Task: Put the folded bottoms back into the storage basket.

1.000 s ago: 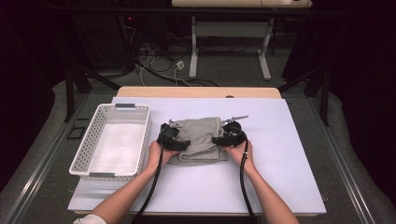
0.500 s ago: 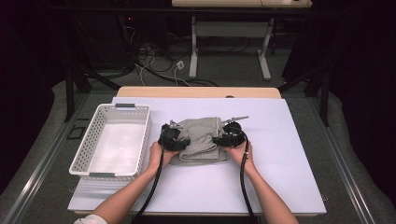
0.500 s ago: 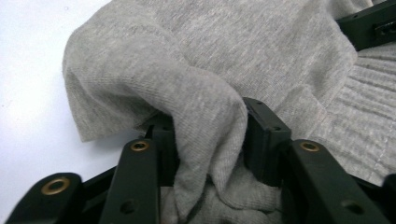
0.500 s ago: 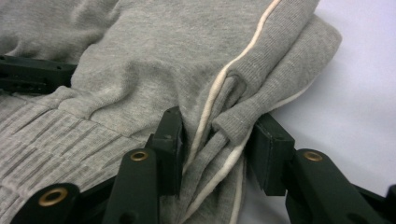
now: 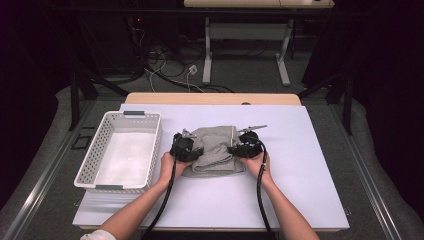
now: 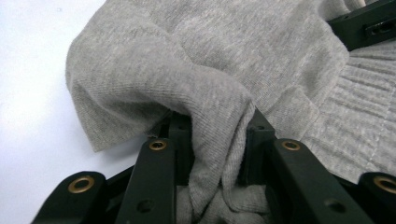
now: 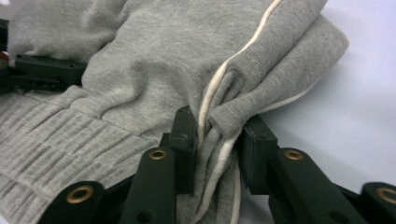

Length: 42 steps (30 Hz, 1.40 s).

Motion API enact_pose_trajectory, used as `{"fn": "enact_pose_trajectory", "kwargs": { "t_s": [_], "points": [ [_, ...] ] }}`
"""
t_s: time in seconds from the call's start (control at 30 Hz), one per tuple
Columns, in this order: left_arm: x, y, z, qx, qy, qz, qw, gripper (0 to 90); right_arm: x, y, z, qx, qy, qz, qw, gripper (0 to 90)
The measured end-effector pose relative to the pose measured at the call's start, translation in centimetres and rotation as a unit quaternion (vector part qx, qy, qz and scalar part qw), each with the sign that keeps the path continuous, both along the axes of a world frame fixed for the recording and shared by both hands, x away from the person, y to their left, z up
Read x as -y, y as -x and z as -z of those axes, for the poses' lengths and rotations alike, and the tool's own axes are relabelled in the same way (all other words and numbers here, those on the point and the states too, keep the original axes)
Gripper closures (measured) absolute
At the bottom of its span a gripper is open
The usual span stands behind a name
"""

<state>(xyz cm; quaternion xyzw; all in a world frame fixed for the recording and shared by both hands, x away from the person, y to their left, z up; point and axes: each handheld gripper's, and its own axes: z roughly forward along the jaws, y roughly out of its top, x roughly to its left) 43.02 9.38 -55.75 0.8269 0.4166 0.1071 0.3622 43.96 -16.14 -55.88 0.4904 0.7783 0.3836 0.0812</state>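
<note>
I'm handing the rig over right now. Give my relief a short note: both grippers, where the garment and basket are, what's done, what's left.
Left gripper: jaws have just been closing, now shut on a bunched fold at the left side of the grey garment.
Right gripper: jaws have just been closing, now shut on the cream-striped edge at the garment's right side.
Garment lies folded on the white table cover, right of the white basket, which holds no garment.
Done: both grips taken.
Left: likely lift it and move it into the basket; not yet raised.
</note>
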Motion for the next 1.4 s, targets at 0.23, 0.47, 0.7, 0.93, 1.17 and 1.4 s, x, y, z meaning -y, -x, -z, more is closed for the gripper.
{"fn": "enact_pose_trajectory", "kwargs": {
  "t_s": [0.23,0.47,0.7,0.93,1.17,1.4],
  "points": [
    [-0.2,-0.1,0.0,-0.002,0.01,0.002,0.9999,74.3,0.1,0.1,0.0,0.003,-0.008,-0.003,1.0,74.3],
    [-0.5,-0.2,0.0,-0.005,0.021,0.005,0.9998,75.2,0.0,0.2,-0.1,0.003,-0.01,0.0,0.9999,75.3],
    [-0.6,-0.2,-0.2,-0.003,0.027,0.005,0.9996,75.4,-0.1,0.4,-0.3,0.013,-0.002,-0.002,0.9999,76.2],
    [-0.8,-0.2,-0.2,-0.001,0.036,0.003,0.9993,75.3,0.0,0.6,-0.5,0.02,-0.006,-0.004,0.9998,76.3],
    [-0.9,-0.1,-0.7,0.005,0.04,0.006,0.9992,75.8,-0.2,0.9,-1.0,0.032,0.006,-0.006,0.9994,76.5],
    [-1.0,0.1,-1.4,0.012,0.043,0.009,0.999,75.9,-0.4,1.3,-1.8,0.049,0.015,-0.012,0.9986,76.6]
  ]
}}
